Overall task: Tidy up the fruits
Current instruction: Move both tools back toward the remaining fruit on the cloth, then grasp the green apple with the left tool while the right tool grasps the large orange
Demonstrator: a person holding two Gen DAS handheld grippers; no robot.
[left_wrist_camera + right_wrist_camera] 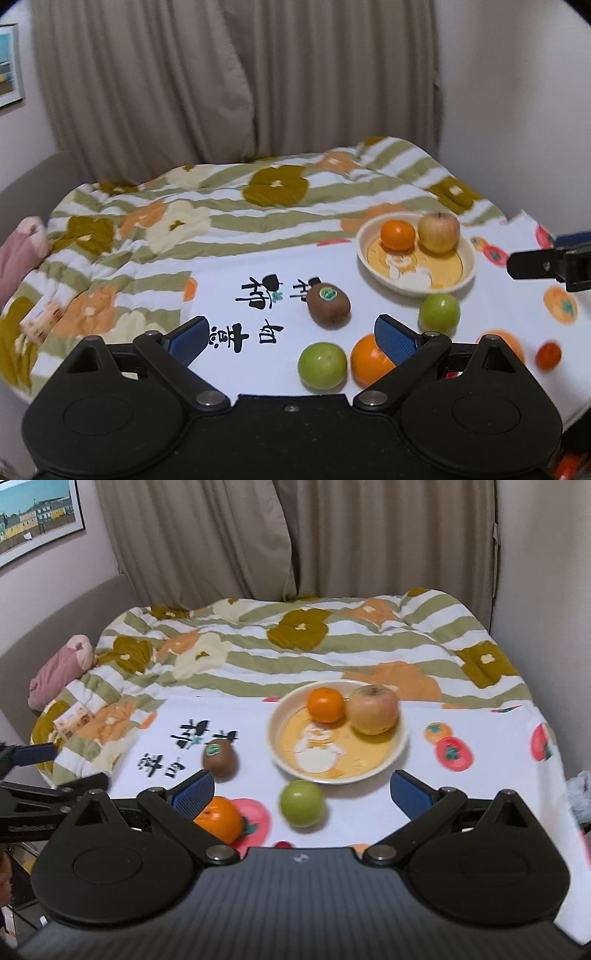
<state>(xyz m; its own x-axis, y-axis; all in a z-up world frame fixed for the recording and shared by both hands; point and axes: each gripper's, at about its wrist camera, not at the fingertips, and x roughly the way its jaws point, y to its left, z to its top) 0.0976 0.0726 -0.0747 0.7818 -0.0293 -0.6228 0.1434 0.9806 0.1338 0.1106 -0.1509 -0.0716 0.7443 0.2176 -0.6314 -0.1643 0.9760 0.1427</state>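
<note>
We hold our two grippers, left (291, 334) and right (302, 794), low over the cloth (480, 794), both wide open and holding nothing. Closest lie a green fruit (322, 365) and an orange (369, 360) (half hidden behind one left finger). Next come the other green fruit (303, 803) and the kiwi (219, 757). Farther off, the bowl (400, 738) has an orange and an apple (373, 709). We think picking comes next: close on one loose fruit and carry it there.

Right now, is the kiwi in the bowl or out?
Out. The kiwi lies on the white cloth beside the bowl, which holds only an orange and an apple.
</note>
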